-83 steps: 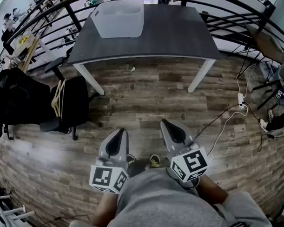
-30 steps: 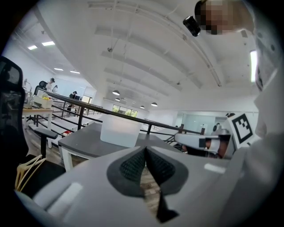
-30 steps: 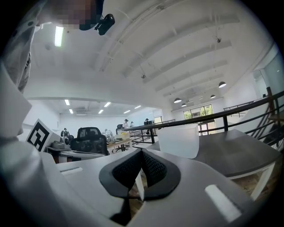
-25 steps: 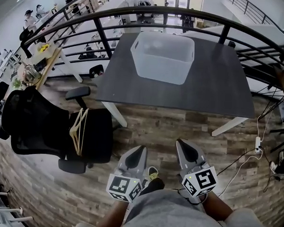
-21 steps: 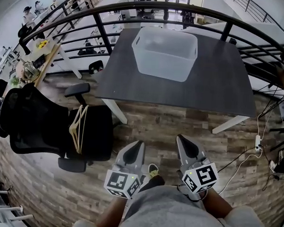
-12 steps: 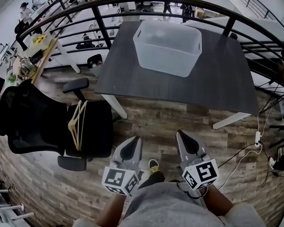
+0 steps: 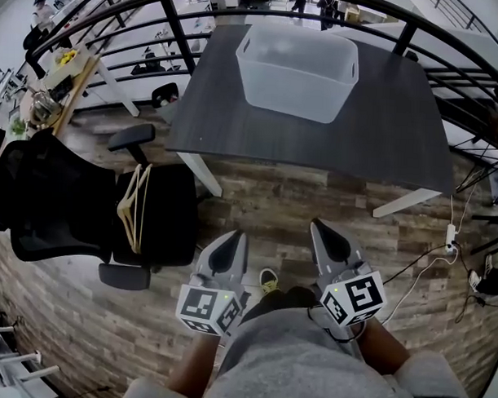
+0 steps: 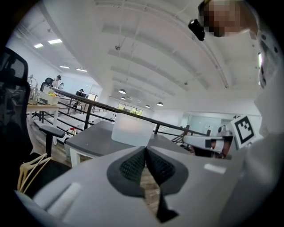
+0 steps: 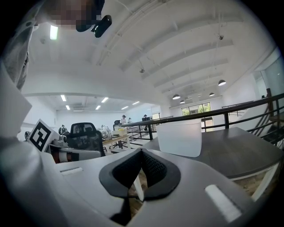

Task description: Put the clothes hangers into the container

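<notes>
- Since a few seconds back the person has closed in on the counter [image 7: 382,133]. The office chair [image 7: 45,195] now sits much nearer on the left, and the clear plastic container [image 7: 299,61] looms larger ahead. Both grippers have stayed low in front of the body.
- The left gripper [image 7: 234,236] has its fingers [image 8: 133,166] pressed together with nothing between them, and so are the right gripper [image 7: 317,227] fingers [image 9: 155,170]. If either reaches in like this it will only knock the wood, so they need to spread first.
- The wooden clothes hangers [image 7: 134,210] lie bunched on the chair seat, well apart from the container. None is in it yet, so I'd say the job has barely begun.
- The hangers overlap, so pinching one could drag its neighbours along, snag a hook, or spill the bunch onto the floor.
- The chair looks like a swivel type, and a sideways tug might turn or roll it away from the grip.
- A thin wooden bar held at one point may pivot and slip loose on the way over, or catch on the armrest or counter edge.
- The container looks light and stands toward the far railing side, so a hanger dropped hard against its wall could shove it.
- A white cable [image 7: 426,274] trails over the floor to the right and could trip a careless step.
</notes>
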`<action>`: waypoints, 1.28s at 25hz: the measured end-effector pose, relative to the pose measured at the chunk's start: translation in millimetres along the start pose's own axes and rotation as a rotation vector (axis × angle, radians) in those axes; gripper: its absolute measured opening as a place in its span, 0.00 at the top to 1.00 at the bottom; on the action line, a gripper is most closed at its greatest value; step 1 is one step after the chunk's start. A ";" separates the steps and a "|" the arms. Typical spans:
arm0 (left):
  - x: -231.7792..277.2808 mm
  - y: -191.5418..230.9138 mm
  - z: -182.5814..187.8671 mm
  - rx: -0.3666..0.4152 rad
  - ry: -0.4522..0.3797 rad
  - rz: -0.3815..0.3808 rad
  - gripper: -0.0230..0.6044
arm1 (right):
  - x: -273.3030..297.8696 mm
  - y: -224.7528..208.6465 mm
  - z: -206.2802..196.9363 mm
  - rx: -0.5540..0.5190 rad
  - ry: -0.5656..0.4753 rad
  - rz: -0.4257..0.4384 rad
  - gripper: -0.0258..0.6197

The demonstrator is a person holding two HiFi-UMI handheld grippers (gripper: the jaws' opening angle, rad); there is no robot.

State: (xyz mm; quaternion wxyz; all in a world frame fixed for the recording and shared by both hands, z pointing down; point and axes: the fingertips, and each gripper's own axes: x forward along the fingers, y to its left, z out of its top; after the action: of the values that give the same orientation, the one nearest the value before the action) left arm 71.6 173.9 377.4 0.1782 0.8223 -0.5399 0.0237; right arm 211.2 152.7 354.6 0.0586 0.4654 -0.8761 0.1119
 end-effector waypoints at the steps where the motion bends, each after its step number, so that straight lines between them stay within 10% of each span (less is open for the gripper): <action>1: -0.4 -0.1 -0.4 0.000 0.000 -0.001 0.95 | -0.5 0.0 -0.3 0.001 -0.001 -0.002 0.96; 32: 14.0 -1.0 20.7 0.015 -0.034 -0.033 0.95 | 18.3 -15.7 33.5 -0.014 -0.072 -0.032 0.96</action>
State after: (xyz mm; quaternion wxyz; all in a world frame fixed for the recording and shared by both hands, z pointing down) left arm 75.2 155.3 361.0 0.1631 0.8327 -0.5291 0.0108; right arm 214.0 121.2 328.2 0.0319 0.4825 -0.8709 0.0878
